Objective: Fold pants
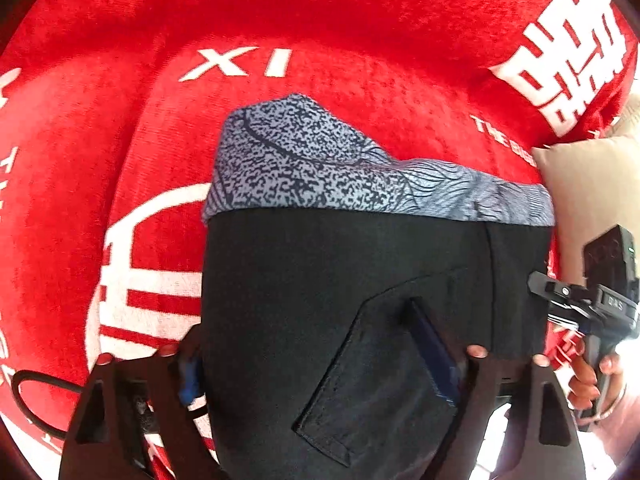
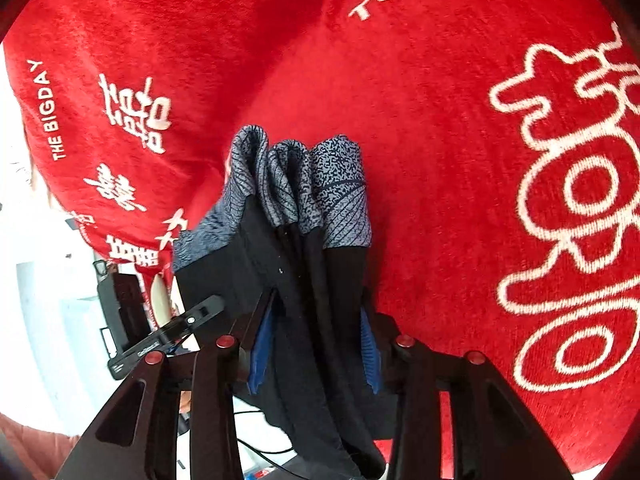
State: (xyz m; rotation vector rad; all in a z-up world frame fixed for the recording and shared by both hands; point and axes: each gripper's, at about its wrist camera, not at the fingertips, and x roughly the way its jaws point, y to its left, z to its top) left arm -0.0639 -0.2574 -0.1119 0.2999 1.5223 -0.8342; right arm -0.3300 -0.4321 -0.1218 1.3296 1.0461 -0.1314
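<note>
Black pants [image 1: 340,280] with a grey-blue patterned band [image 1: 304,160] lie on a red blanket [image 1: 360,40]; a back pocket [image 1: 372,380] faces me. My left gripper [image 1: 312,360] stands wide open, its blue pads at either side of the pants, which fill the gap. In the right wrist view the pants [image 2: 304,280] are gathered into folds, with the patterned band [image 2: 336,184] at the far end. My right gripper [image 2: 316,340] is shut on the bunched black cloth, blue pads against both sides. The right gripper's body [image 1: 600,300] and a hand [image 1: 592,376] show at the pants' right edge.
The red blanket [image 2: 440,120] bears white lettering and covers most of both views. A beige cushion [image 1: 592,200] lies at the right. A black cable [image 1: 28,400] loops at lower left. Bright white floor [image 2: 40,300] shows beyond the blanket's left edge.
</note>
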